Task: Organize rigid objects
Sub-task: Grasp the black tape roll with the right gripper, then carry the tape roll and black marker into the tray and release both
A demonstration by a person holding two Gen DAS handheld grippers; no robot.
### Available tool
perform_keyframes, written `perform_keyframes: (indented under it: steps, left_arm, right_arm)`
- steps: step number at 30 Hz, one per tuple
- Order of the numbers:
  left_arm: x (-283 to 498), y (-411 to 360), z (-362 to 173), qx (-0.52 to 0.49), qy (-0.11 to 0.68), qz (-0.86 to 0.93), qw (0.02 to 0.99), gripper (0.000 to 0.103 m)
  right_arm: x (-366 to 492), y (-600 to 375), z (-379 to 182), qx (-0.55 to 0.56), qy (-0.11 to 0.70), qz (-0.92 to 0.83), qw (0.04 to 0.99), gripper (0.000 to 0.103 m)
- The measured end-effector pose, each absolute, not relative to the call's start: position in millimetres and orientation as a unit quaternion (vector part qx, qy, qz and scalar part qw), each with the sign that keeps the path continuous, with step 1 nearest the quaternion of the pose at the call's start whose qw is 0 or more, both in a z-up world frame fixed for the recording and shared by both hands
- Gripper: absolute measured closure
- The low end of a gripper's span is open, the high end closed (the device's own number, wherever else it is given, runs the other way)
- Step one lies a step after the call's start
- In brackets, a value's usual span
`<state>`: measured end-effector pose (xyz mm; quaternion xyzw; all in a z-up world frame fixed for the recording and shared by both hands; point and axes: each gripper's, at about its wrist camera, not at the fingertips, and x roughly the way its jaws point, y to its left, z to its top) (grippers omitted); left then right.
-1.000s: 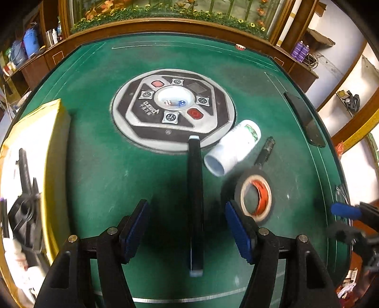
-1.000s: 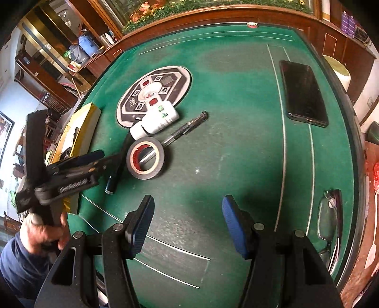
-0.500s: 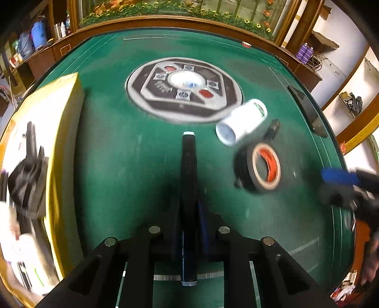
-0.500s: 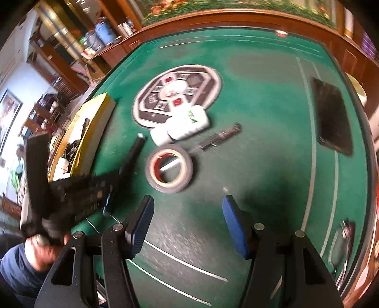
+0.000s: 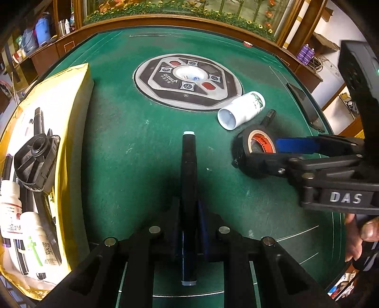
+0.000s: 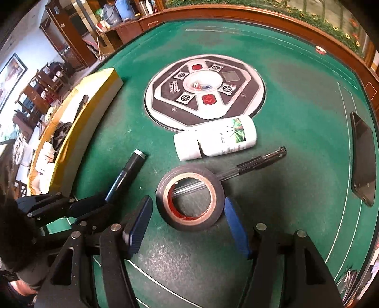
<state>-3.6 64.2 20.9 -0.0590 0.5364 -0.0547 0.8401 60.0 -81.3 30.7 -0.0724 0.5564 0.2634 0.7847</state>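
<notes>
My left gripper (image 5: 189,227) is shut on a black marker (image 5: 188,170) that points forward over the green table; it also shows in the right wrist view (image 6: 129,171). My right gripper (image 6: 187,225) is open, its blue pads either side of a black tape roll (image 6: 190,203), apart from it. The tape roll (image 5: 254,147) lies on a pen (image 6: 260,161). A white bottle (image 6: 215,142) lies on its side just beyond. A yellow box (image 5: 47,147) at the left holds bottles, pens and a black part.
A round control panel (image 5: 188,81) is set in the table's middle. A black phone (image 6: 363,161) lies at the right edge. The table has a raised wooden rim (image 5: 165,20). Shelves and furniture stand beyond.
My left gripper closed on the marker and lifted it. My right gripper moved forward and down until its open pads flank the tape roll.
</notes>
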Motion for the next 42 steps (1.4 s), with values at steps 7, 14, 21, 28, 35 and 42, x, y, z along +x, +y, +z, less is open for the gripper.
perform_keyframes:
  steps: [7,14,21,28,35,42]
  left_arm:
    - [2,63,20,-0.050,0.532,-0.054,0.843,0.088]
    - [1,58,22,-0.036,0.521,-0.054,0.851,0.088]
    - [0,50,36,-0.008,0.500,-0.056,0.864,0.088]
    - [-4,48,56,0.020,0.472,-0.049,0.880,0.088]
    - [-11,52,72,0.033,0.451,-0.044,0.891,0.088]
    - [-19,68,87,0.032,0.432,-0.029,0.901,0.088]
  right_arm:
    - [63,-77,22,-0.079,0.561,0.261,0.782,0.041]
    - [52,-86,29,-0.077,0.557,0.258,0.785,0.042]
    - [40,-96,42,-0.063,0.553,0.259,0.790,0.042]
    - [35,-99,50,-0.059,0.545,0.255,0.797,0.042]
    - [30,-92,60,-0.062,0.534,0.259,0.802,0.042]
    - [25,-77,68,-0.070,0.526,0.267,0.805,0.041]
